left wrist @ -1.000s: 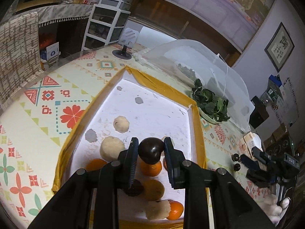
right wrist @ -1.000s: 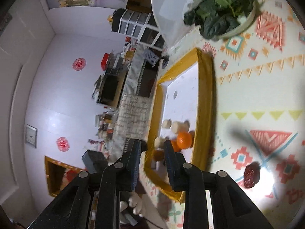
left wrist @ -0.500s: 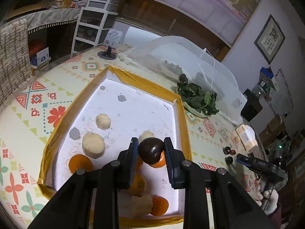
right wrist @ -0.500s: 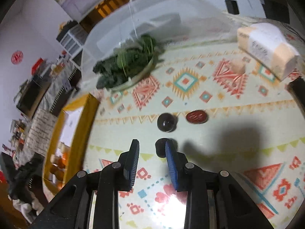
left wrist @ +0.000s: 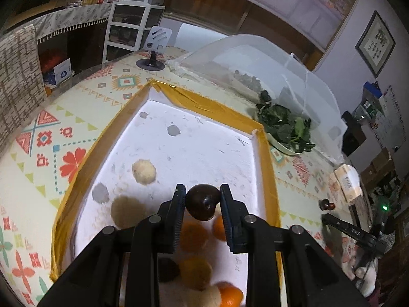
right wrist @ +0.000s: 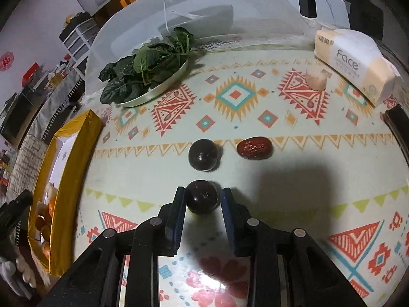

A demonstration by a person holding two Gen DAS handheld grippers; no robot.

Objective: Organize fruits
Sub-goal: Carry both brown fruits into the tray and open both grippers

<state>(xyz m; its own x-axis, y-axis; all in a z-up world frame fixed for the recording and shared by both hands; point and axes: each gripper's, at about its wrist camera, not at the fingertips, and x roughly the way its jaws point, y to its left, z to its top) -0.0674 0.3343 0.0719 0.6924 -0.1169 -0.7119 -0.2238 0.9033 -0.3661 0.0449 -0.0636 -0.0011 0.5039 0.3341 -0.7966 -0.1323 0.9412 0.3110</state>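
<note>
Sideways, red date beside plums.

Two round dark-brown glossy fruits are lying on the patterned desk, beside one wrinkled red date and one pale beige lump. One more dark round fruit is sitting between the left jaws. Inside the yellow-rimmed white tray, one fuzzy cream ball is showing clearly; the blurred orange fruits there are resisting counting.
</note>
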